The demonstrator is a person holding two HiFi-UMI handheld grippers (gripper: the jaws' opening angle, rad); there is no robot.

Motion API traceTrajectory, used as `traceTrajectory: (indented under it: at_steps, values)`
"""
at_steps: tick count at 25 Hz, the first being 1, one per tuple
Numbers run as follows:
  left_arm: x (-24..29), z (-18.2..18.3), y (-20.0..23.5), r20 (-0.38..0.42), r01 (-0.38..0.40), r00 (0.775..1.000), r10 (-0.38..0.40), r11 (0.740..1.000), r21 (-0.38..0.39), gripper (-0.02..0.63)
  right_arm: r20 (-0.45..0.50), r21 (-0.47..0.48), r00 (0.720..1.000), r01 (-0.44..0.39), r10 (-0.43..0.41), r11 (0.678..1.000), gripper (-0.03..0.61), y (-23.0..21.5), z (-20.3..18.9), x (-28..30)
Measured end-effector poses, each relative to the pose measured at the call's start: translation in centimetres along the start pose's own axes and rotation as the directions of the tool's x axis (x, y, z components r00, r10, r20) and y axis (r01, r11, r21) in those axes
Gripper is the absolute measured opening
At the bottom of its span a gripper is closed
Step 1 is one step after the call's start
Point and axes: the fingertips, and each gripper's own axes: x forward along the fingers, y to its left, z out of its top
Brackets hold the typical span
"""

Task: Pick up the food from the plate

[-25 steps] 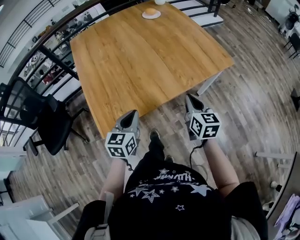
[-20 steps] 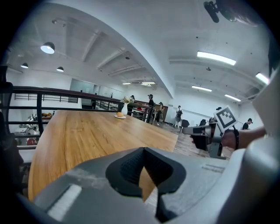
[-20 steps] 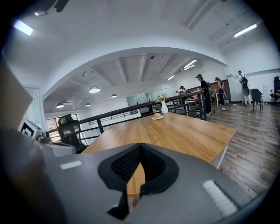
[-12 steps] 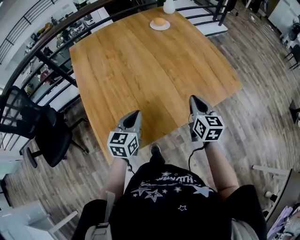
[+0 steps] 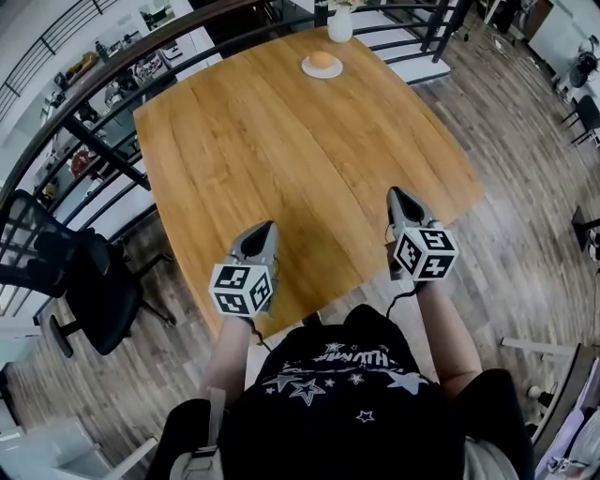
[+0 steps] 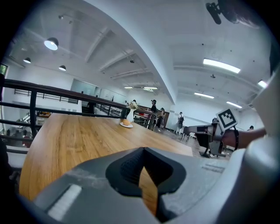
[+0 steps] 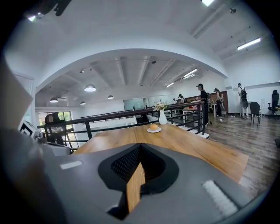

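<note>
I am holding my left gripper (image 5: pixel 266 228) and right gripper (image 5: pixel 395 194) over the desk's (image 5: pixel 281 150) near edge, both pointing forward, both pressed together on nothing. The bun (image 5: pixel 322 59) is sitting well ahead on its white plate (image 5: pixel 308 68) beside a vase (image 5: pixel 340 24) at the far edge. My shirt's (image 5: pixel 342 398) lettering is too blurred to read.

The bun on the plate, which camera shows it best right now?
The head view: it looks down on the bun, showing it whole on its white plate. The right gripper view shows it small and side-on beside a white vase; the left gripper view shows only a tiny far-off speck.
</note>
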Motion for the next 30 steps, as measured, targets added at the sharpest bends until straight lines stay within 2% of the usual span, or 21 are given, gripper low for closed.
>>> traceTrajectory:
  at_steps: [7,15,21,26,30]
  values:
    - [1.9,1.7,-0.2,0.017,-0.022,1.000,0.022,1.000,-0.009,-0.002,0.019,0.009,1.000,-0.009,0.008,1.000,0.003,-2.9,2.4,1.6]
    - [5.6,4.5,-0.1,0.047,-0.123,0.991,0.123,0.992,-0.002,-0.002,0.041,-0.023,0.990,-0.133,0.134,0.991,0.003,-5.4,6.6,7.9]
    - [9.7,7.5,-0.5,0.062,-0.168,0.984,0.166,0.986,0.020,-0.002,0.064,-0.031,0.980,-0.189,0.191,0.981,0.003,-8.5,10.2,13.0]
    - [14.3,9.8,-0.6,0.053,-0.208,0.977,0.206,0.978,0.033,-0.002,0.047,-0.027,0.973,-0.226,0.227,0.974,0.003,-12.2,12.2,17.6]
    - [17.3,11.3,0.0,0.046,-0.242,0.970,0.240,0.969,0.040,-0.002,-0.007,-0.024,0.966,-0.258,0.258,0.966,0.003,-14.2,12.7,21.8]
